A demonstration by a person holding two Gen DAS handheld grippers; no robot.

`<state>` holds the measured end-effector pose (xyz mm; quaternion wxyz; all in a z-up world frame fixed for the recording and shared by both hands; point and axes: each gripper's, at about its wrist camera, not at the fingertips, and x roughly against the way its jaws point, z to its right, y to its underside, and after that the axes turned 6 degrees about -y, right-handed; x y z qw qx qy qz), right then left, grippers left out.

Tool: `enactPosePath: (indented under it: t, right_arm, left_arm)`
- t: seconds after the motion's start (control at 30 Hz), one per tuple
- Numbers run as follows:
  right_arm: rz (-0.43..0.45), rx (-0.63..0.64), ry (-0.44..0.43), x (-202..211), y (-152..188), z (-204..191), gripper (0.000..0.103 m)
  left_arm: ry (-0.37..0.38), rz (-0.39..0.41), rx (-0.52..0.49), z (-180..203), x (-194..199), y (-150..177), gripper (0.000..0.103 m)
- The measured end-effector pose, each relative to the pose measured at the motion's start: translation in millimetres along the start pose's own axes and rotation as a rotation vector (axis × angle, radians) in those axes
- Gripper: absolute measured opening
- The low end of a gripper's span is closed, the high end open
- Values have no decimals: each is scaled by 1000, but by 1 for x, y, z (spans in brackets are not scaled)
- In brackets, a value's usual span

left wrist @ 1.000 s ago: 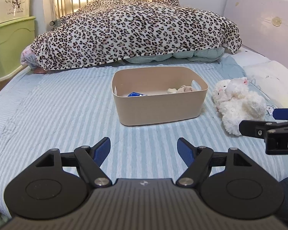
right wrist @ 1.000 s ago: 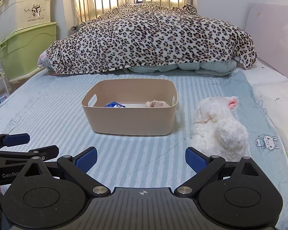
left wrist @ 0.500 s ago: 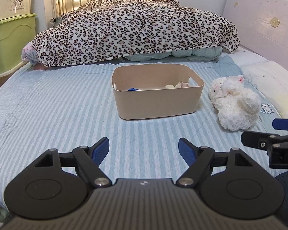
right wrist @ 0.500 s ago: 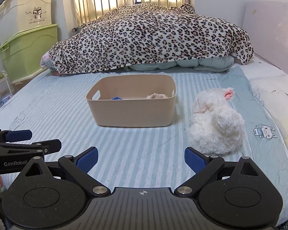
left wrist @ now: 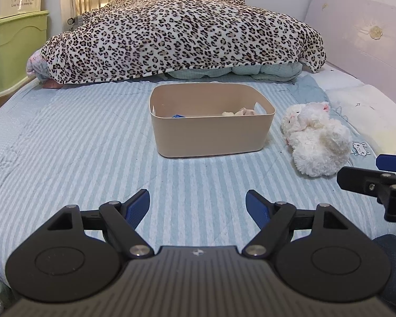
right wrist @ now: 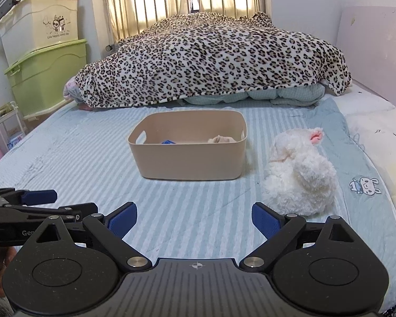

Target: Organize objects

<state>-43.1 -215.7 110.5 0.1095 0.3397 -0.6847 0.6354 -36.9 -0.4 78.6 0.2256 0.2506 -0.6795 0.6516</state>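
Observation:
A beige plastic bin (left wrist: 211, 134) stands on the striped bed, also in the right wrist view (right wrist: 190, 155). Inside it lie a blue item (right wrist: 168, 141) and a small beige soft thing (right wrist: 221, 139). A white plush toy (left wrist: 316, 140) lies on the bed right of the bin, also in the right wrist view (right wrist: 298, 177). My left gripper (left wrist: 197, 206) is open and empty, well in front of the bin. My right gripper (right wrist: 194, 219) is open and empty, just short of the plush toy.
A leopard-print blanket (left wrist: 182, 34) is heaped at the far end of the bed. A white pillow (left wrist: 367, 105) and the headboard (left wrist: 361, 34) are on the right. Green and cream storage boxes (right wrist: 45, 50) are stacked at the left, beside the bed.
Both grippers have drawn back from the bin and the plush toy, which look smaller and farther. Both stay open.

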Motion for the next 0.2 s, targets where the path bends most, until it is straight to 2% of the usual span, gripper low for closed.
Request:
enactPosePath:
  t: [0.07, 0.17, 0.2]
  right_arm:
    - [2, -1, 5, 0, 0, 1, 95]
    - [-3, -12, 5, -1, 1, 3, 95]
    - [-5, -15, 5, -2, 1, 4, 95]
  left_arm:
    - [0, 1, 3, 0, 0, 0, 81]
    - [-1, 14, 9, 1, 1, 0, 90]
    - [5, 13, 8, 1, 1, 0, 90]
